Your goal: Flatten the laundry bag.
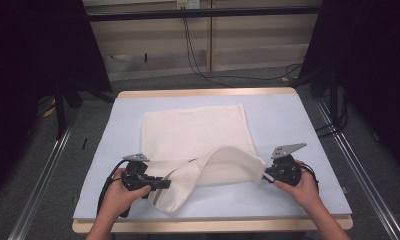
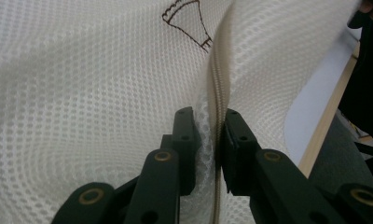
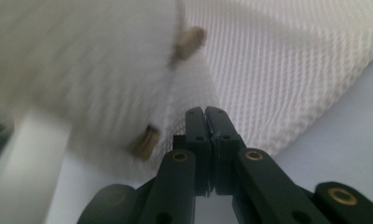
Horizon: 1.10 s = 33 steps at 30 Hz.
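Observation:
A white mesh bag [image 1: 193, 132] lies on the light blue table top [image 1: 288, 115], and its near edge is lifted into an arch between my two grippers. My left gripper [image 1: 165, 184] grips that edge at the left. In the left gripper view its jaws [image 2: 208, 116] press on mesh beside the beige zipper [image 2: 219, 79]. My right gripper [image 1: 265, 176] is at the bag's near right corner. In the right gripper view its jaws [image 3: 205, 112] are together, with blurred mesh [image 3: 278, 60] right at their tips. A brown print [image 2: 187, 18] marks the bag.
The table has a wooden rim [image 1: 208, 93], and its front edge lies close under both hands. Metal rails [image 1: 43, 175] run along the floor on either side. Black cables [image 1: 198, 55] trail on the floor behind the table.

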Tool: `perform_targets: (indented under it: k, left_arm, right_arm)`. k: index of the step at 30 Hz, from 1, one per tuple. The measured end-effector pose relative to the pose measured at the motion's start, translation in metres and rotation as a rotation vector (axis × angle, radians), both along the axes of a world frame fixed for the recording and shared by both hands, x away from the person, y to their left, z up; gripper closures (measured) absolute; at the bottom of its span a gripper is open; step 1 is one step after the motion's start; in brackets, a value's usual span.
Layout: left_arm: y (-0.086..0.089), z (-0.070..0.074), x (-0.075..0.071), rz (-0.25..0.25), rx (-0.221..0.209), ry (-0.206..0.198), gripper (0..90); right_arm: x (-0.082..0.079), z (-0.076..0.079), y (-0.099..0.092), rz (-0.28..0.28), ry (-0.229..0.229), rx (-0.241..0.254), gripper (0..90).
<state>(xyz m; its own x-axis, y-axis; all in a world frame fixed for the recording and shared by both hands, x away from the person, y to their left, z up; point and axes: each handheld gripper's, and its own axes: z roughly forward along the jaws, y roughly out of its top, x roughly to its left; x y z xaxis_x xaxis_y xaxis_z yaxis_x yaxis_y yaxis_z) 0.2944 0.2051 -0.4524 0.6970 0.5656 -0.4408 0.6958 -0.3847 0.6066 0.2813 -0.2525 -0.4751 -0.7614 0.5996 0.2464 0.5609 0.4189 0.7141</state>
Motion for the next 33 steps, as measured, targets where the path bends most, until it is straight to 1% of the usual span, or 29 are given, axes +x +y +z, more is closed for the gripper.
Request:
perform_targets:
  k: [1,2,3,4,6,7,8,10,11,12,13,14,15,16,19,20,21,22,23,24,25,26,27,28,29,30,31,32,33]
  left_arm:
    - [0.003,0.001,0.0,0.007,0.003,0.001,72.0]
    - [0.005,0.001,-0.001,0.003,0.0,0.005,72.0]
    - [0.009,0.003,0.0,0.004,-0.001,0.004,68.9]
    - [0.011,0.004,0.0,0.011,-0.008,0.005,64.6]
    - [0.015,0.007,0.0,0.018,-0.027,0.014,59.4]
    - [0.018,0.008,0.0,0.019,-0.022,0.012,55.6]
    - [0.019,0.009,0.0,0.02,-0.029,0.014,52.9]
    - [0.024,0.011,0.001,0.003,-0.031,0.013,49.8]
    - [0.026,0.012,0.001,0.023,-0.031,0.004,49.2]
    - [0.028,0.012,0.002,0.024,-0.028,-0.001,47.4]
    - [0.032,0.013,0.003,0.041,-0.023,-0.018,46.7]
    - [0.034,0.012,0.004,0.06,-0.015,-0.025,45.7]
    - [0.035,0.012,0.004,0.094,0.003,-0.032,44.1]
    - [0.036,0.01,0.004,0.105,0.024,-0.033,43.8]
    - [0.038,0.003,0.008,0.172,0.051,-0.033,42.5]
    - [0.039,0.001,0.009,0.196,0.059,-0.036,42.3]
    - [0.042,-0.002,0.011,0.219,0.09,-0.051,41.2]
    - [0.042,-0.003,0.011,0.236,0.089,-0.048,40.5]
    - [0.045,-0.006,0.012,0.249,0.105,-0.052,41.0]
    - [0.046,-0.007,0.012,0.254,0.113,-0.05,41.2]
    - [0.048,-0.009,0.012,0.275,0.123,-0.049,41.1]
    - [0.048,-0.009,0.012,0.295,0.133,-0.052,41.1]
    - [0.051,-0.011,0.013,0.304,0.16,-0.053,41.1]
    - [0.052,-0.012,0.014,0.314,0.175,-0.052,41.1]
    - [0.053,-0.014,0.015,0.321,0.181,-0.042,42.2]
    - [0.054,-0.015,0.015,0.315,0.173,-0.04,42.2]
    - [0.054,-0.016,0.015,0.324,0.155,-0.036,41.9]
    - [0.054,-0.016,0.015,0.323,0.151,-0.032,44.5]
    - [0.053,-0.016,0.015,0.323,0.153,-0.028,51.0]
  right_arm:
    - [-0.003,-0.004,-0.001,0.006,0.013,-0.031,88.0]
    - [-0.003,-0.004,-0.001,0.006,0.013,-0.031,88.0]
    - [-0.004,-0.006,-0.002,0.007,0.01,-0.031,87.9]
    - [-0.005,-0.006,-0.004,0.006,0.006,-0.026,87.8]
    - [-0.005,-0.006,-0.005,-0.003,0.007,-0.029,87.2]
    - [-0.006,-0.006,-0.004,-0.007,0.006,-0.033,87.2]
    - [-0.005,-0.006,-0.004,-0.01,0.006,-0.029,87.2]
    - [-0.006,-0.006,-0.003,-0.019,0.002,-0.038,87.1]
    - [-0.005,-0.006,-0.003,-0.022,-0.001,-0.036,87.1]
    - [-0.005,-0.006,-0.003,-0.027,-0.007,-0.04,87.2]
    - [-0.005,-0.006,-0.003,-0.033,-0.008,-0.045,87.2]
    - [-0.005,-0.006,-0.003,-0.041,-0.011,-0.047,87.2]
    - [-0.005,-0.006,-0.004,-0.047,-0.016,-0.047,87.0]
    - [-0.005,-0.006,-0.004,-0.058,-0.014,-0.048,86.2]
    - [-0.004,-0.005,-0.002,-0.073,-0.024,-0.051,82.1]
    - [-0.004,-0.004,-0.002,-0.088,-0.027,-0.054,79.4]
    - [-0.005,-0.003,-0.002,-0.099,-0.029,-0.056,77.4]
    - [-0.005,-0.002,-0.001,-0.108,-0.048,-0.06,73.8]
    - [-0.005,-0.001,-0.001,-0.12,-0.056,-0.066,70.3]
    - [-0.005,0.0,0.0,-0.145,-0.062,-0.08,66.1]
    - [-0.004,0.001,0.0,-0.185,-0.067,-0.102,61.2]
    - [-0.004,0.001,0.0,-0.185,-0.067,-0.102,61.2]
    - [-0.004,0.0,0.001,-0.229,-0.063,-0.126,55.4]
    - [-0.004,0.0,0.001,-0.229,-0.063,-0.126,55.4]
    - [-0.003,-0.001,0.001,-0.25,-0.059,-0.131,55.6]
    - [-0.003,-0.001,0.001,-0.25,-0.059,-0.131,55.6]
    - [-0.002,-0.002,0.001,-0.241,-0.053,-0.123,55.9]
    - [-0.002,-0.002,0.001,-0.24,-0.051,-0.123,57.0]
    - [-0.002,-0.003,0.004,-0.233,-0.034,-0.132,62.7]
